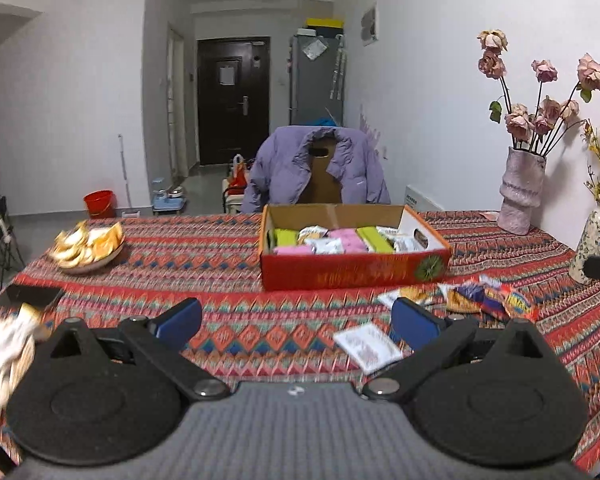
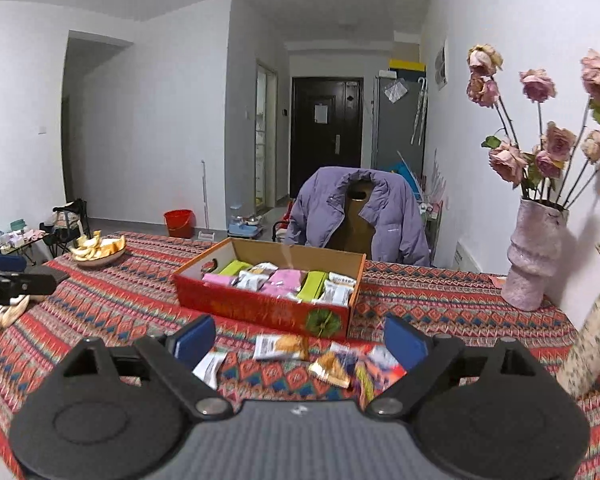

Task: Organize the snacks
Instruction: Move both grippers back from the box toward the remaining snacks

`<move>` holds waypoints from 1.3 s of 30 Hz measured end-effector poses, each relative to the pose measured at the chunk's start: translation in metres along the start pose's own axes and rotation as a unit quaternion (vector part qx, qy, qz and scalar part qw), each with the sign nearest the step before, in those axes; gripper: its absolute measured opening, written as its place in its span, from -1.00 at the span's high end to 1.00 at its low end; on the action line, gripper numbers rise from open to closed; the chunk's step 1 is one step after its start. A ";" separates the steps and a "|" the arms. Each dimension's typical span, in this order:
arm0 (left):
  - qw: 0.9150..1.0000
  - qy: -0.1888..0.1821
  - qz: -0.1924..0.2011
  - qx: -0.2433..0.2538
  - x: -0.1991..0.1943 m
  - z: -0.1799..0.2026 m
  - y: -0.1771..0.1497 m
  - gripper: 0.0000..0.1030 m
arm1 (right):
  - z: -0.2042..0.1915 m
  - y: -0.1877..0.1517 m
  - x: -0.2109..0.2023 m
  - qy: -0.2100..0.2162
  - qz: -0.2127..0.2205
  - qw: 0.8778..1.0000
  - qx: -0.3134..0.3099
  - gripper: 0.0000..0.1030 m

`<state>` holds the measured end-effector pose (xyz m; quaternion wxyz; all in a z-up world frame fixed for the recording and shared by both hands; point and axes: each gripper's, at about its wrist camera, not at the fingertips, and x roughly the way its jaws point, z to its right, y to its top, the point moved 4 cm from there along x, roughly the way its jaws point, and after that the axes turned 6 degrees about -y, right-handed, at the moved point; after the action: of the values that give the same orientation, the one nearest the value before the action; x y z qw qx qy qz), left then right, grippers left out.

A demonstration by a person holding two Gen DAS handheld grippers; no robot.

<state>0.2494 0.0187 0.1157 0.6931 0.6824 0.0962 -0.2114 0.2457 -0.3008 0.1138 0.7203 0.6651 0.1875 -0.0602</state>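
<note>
Several loose snack packets (image 2: pixel 296 354) lie on the patterned tablecloth (image 1: pixel 228 264) just in front of the red cardboard box (image 1: pixel 352 270), which already holds rows of pink, green and white packets. Both the left gripper (image 1: pixel 296 320) and right gripper (image 2: pixel 300 338) stand with fingers wide apart and empty. This looks like a reach between placements; next, one gripper should likely descend over a single loose packet and close.

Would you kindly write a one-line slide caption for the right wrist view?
Open right gripper above loose snack packets in front of the half-filled cardboard box on the patterned tablecloth.
</note>
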 end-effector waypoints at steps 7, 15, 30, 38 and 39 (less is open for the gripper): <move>0.999 0.047 0.004 -0.022 -0.045 0.003 -0.073 -1.00 | -0.018 -0.069 -0.048 -0.002 0.009 1.000 -0.009 -0.91; 0.996 0.074 -0.024 -0.054 -0.064 0.002 -0.139 -1.00 | -0.020 -0.139 -0.068 -0.029 0.001 0.999 0.018 -0.96; 0.996 0.045 -0.071 -0.039 -0.023 0.028 -0.137 -1.00 | -0.015 -0.152 -0.036 -0.011 -0.047 0.998 0.028 -0.95; 0.996 0.021 -0.080 -0.025 0.052 0.051 -0.098 -0.99 | -0.009 -0.125 0.017 0.000 -0.071 0.996 0.046 -0.94; 0.997 0.017 -0.078 -0.022 0.064 0.054 -0.092 -0.99 | -0.007 -0.121 0.024 0.001 -0.072 0.996 0.048 -0.94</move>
<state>0.2589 -0.0429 0.0079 0.6877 0.6607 0.1656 -0.2513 0.2257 -0.3028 -0.0080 0.6809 0.6840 0.2325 -0.1207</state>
